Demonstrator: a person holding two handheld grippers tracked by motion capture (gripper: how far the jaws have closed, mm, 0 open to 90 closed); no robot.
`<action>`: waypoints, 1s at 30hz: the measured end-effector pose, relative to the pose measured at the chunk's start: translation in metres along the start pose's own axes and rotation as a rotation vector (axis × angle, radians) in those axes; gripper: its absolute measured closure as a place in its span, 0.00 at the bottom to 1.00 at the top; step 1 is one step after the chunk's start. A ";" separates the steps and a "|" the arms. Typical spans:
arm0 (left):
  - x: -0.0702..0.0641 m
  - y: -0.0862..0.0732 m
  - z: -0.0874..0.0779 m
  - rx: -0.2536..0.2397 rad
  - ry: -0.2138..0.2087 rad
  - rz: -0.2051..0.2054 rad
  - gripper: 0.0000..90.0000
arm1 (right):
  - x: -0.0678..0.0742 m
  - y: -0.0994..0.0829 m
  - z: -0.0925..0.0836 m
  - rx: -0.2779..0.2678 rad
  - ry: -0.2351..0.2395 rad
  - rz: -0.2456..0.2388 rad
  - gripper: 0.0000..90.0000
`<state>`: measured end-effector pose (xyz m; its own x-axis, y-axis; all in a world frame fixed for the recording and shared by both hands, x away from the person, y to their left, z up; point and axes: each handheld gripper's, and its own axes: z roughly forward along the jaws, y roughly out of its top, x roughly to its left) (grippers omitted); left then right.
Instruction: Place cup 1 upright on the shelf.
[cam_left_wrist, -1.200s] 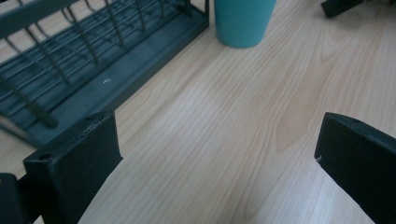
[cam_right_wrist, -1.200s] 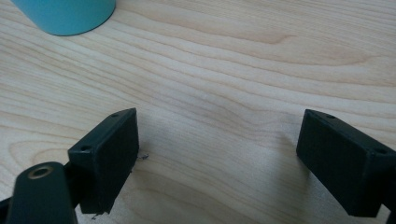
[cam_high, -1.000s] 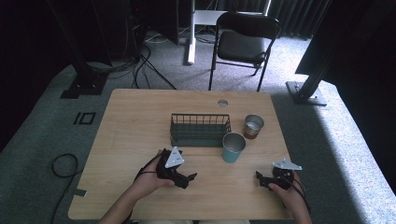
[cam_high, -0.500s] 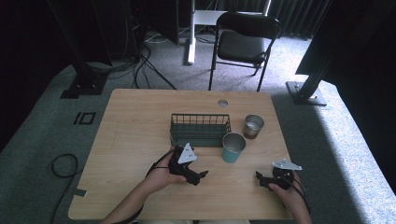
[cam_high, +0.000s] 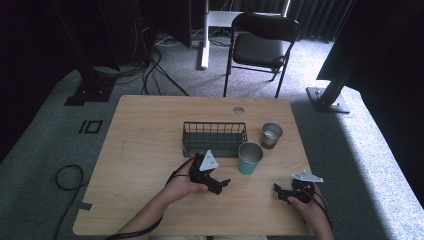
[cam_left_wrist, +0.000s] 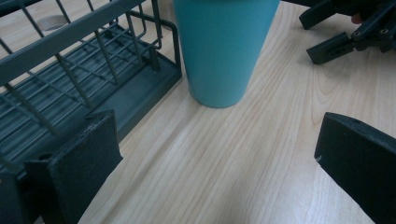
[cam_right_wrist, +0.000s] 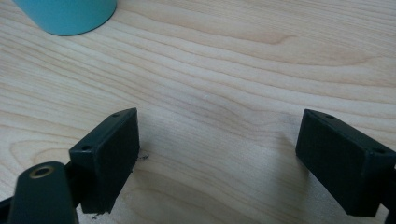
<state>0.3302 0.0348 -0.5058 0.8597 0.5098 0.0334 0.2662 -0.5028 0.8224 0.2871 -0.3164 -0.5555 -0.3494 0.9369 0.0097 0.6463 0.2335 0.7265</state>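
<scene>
A teal cup (cam_high: 250, 158) stands upright on the wooden table (cam_high: 150, 150), just right of a dark green wire basket (cam_high: 214, 139). My left gripper (cam_high: 219, 185) is held low in front of the basket, a short way left of the cup, open and empty. In the left gripper view its jaws (cam_left_wrist: 217, 163) stand wide apart and point at the teal cup (cam_left_wrist: 224, 51), with the basket (cam_left_wrist: 70, 93) to the left. My right gripper (cam_high: 280, 192) rests near the front right of the table, open with nothing in it. The right gripper view (cam_right_wrist: 217, 154) shows bare wood and the cup's base (cam_right_wrist: 70, 16).
A metal cup (cam_high: 271, 135) with a brown inside stands right of the basket, behind the teal cup. A small round grommet (cam_high: 238, 110) sits near the table's far edge. A black chair (cam_high: 260, 47) stands beyond the table. The other gripper (cam_left_wrist: 350, 32) shows in the left gripper view.
My left gripper has moved right and a little forward, closer to the teal cup. The right gripper has stayed in place.
</scene>
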 end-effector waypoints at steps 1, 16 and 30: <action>0.000 0.000 0.002 0.003 -0.001 0.002 0.01 | 0.000 0.000 0.000 0.000 0.000 -0.001 0.15; -0.005 0.012 0.026 -0.057 0.007 -0.030 0.01 | 0.000 0.000 0.000 0.000 0.000 -0.001 0.15; -0.012 0.025 0.046 -0.085 -0.007 -0.032 0.01 | 0.000 0.000 0.000 -0.001 0.001 -0.001 0.15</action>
<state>0.3465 -0.0159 -0.5117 0.8544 0.5196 0.0021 0.2565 -0.4252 0.8680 0.2870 -0.3164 -0.5555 -0.3506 0.9365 0.0092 0.6454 0.2345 0.7269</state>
